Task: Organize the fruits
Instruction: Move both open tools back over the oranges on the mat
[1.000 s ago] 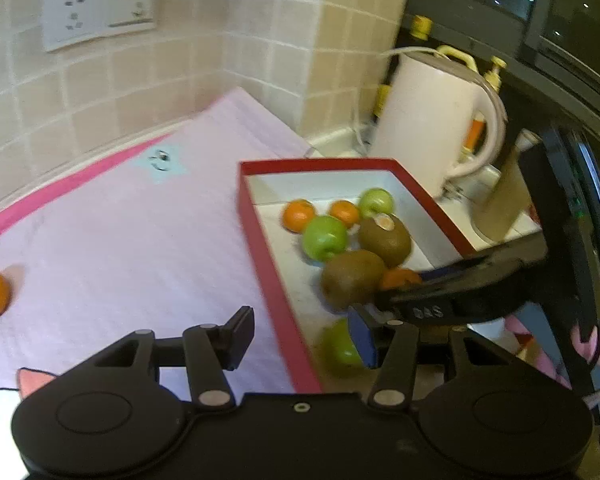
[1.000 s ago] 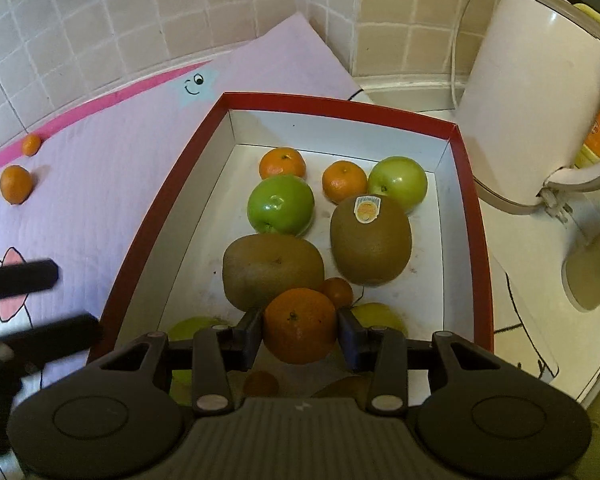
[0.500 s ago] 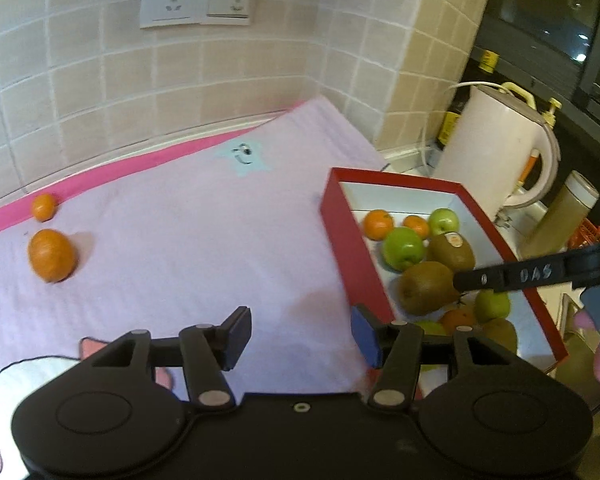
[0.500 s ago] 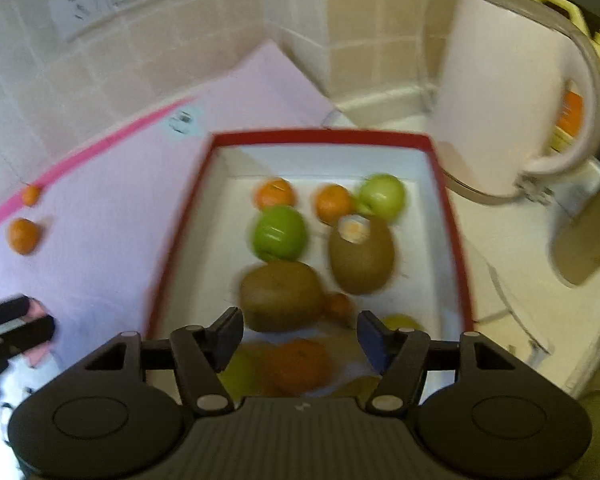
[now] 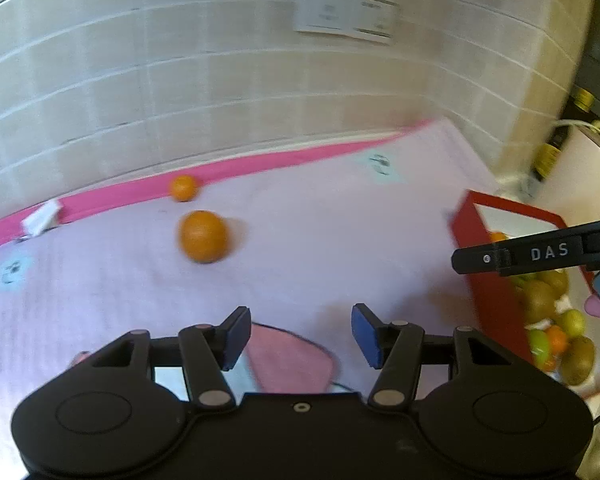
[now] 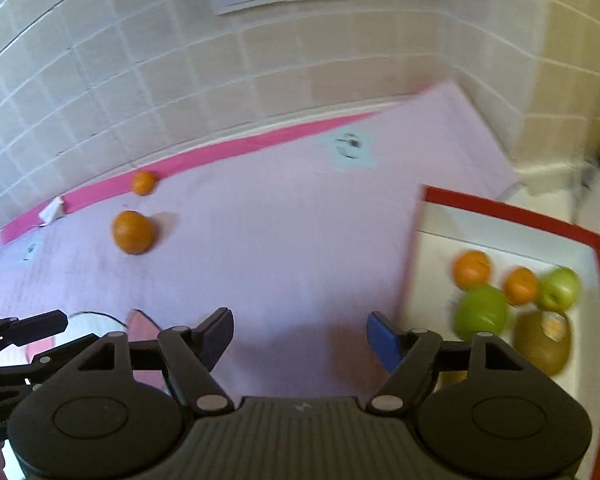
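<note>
While most fruit is sitting in the red box [image 6: 512, 212] at three o'clock, still needing two oranges [image 5: 202, 236] [image 5: 183, 188] at eleven o'clock, with left claw [image 5: 300, 332] and right claw [image 6: 300, 332] gaping empty.

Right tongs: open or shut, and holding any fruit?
Open and empty: the right tongs show only pink mat between their spread fingers.

Left gripper [image 5: 299, 336] empty, jaws apart; orange [image 5: 203, 236] on mat [image 5: 320, 240]
</note>
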Demonstrator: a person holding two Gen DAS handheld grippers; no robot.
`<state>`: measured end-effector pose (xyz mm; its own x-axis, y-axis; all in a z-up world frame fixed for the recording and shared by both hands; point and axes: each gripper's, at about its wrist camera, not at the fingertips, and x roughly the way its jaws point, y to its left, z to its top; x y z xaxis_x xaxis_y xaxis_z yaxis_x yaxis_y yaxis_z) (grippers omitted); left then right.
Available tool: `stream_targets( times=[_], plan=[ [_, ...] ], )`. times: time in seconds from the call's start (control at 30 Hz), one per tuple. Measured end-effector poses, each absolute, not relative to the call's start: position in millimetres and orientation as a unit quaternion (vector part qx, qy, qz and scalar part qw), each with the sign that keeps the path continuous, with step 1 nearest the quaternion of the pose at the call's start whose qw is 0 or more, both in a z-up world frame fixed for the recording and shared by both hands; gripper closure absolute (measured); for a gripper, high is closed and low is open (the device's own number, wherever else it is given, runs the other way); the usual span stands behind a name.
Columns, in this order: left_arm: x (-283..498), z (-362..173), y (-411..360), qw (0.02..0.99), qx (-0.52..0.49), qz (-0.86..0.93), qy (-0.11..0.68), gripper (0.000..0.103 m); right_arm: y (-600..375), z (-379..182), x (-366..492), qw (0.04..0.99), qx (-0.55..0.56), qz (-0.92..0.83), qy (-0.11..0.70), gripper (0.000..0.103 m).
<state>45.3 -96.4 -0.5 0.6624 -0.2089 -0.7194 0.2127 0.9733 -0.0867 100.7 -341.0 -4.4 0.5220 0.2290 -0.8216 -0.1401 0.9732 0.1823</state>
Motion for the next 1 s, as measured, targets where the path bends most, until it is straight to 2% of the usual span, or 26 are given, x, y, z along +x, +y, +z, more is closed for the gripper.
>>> stream_targets(
  times=[0.37, 0.6, 0.77, 0.87, 1.0],
  plan=[
    [77, -5, -18, 0.918, -0.011, -0.038, 0.394, 0.035, -260, -10, 136, 0.857, 0.02, 0.165, 0.488, 0.025],
    [144, 0, 19, 0.927, -0.011, -0.027, 0.373, 0.035, -228, -43, 168, 0.829, 0.078, 0.208, 0.513, 0.025],
    [206, -11, 19, 0.922, 0.006, -0.05, 0.383, 0.035, -196, -60, 192, 0.829, 0.066, 0.224, 0.508, 0.026],
    [227, -25, 9, 0.919, 0.044, -0.063, 0.386, 0.036, -180, -64, 203, 0.835, 0.033, 0.24, 0.493, 0.031],
    [257, -39, 4, 0.91, 0.028, -0.115, 0.398, 0.038, -161, -72, 219, 0.837, 0.003, 0.271, 0.475, 0.031]
  ],
)
